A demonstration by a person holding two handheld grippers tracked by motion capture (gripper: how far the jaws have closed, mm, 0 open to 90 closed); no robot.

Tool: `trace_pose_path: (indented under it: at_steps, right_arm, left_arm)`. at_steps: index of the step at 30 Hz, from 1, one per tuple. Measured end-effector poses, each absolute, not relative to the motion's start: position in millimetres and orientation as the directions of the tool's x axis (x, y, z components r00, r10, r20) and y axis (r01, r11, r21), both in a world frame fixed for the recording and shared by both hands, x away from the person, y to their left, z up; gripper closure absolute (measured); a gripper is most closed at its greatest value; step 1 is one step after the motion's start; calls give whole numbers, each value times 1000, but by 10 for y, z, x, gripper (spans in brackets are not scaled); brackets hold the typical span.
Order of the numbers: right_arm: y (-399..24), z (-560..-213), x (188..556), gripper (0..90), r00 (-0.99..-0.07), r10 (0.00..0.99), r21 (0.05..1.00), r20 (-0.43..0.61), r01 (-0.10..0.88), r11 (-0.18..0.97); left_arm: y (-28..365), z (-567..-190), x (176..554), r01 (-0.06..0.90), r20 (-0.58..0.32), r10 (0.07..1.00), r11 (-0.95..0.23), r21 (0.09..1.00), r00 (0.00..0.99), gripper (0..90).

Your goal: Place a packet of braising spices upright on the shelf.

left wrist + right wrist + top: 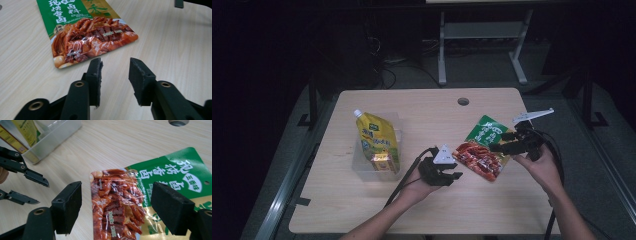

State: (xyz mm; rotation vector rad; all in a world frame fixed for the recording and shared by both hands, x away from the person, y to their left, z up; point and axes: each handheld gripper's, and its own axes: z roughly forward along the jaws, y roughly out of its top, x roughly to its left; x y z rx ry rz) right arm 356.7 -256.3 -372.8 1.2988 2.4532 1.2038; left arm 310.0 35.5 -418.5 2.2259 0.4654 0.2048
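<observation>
A green and red food pouch (482, 147) lies flat on the wooden table (427, 120), right of centre; it shows braised meat in the left gripper view (87, 37) and the right gripper view (130, 202). My left gripper (453, 176) stands open just left of the pouch's near corner, nothing between its jaws (115, 75). My right gripper (502, 142) hangs open over the pouch's right side, its jaws straddling the pouch without closing on it (125, 206). The left gripper's jaws also appear at the left edge of the right gripper view (30, 186).
A clear plastic bin (377, 155) sits left of centre and holds a yellow spouted pouch (374, 132) and a small yellow box (382, 162); the bin shows in the right gripper view (55, 135). A round hole (463, 101) pierces the table's far edge. Table legs stand on the floor behind.
</observation>
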Motion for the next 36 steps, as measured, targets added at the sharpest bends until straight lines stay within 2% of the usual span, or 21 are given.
trace_pose_path:
  at_steps: [11,18,36]
  right_arm:
    - [-2686,-3826,3707,296,-523,821,657,228,705,266]
    - [-2765,-3931,3836,341,-454,864,627,218,744,233]
    - [-3028,-4224,4060,336,-271,929,560,253,824,88]
  left_arm:
    - [142,-4247,3384,251,28,408,-613,749,913,894]
    - [34,-4341,3572,279,13,431,-607,744,902,896]
    - [-168,-4575,3793,344,-4,464,-651,677,886,895]
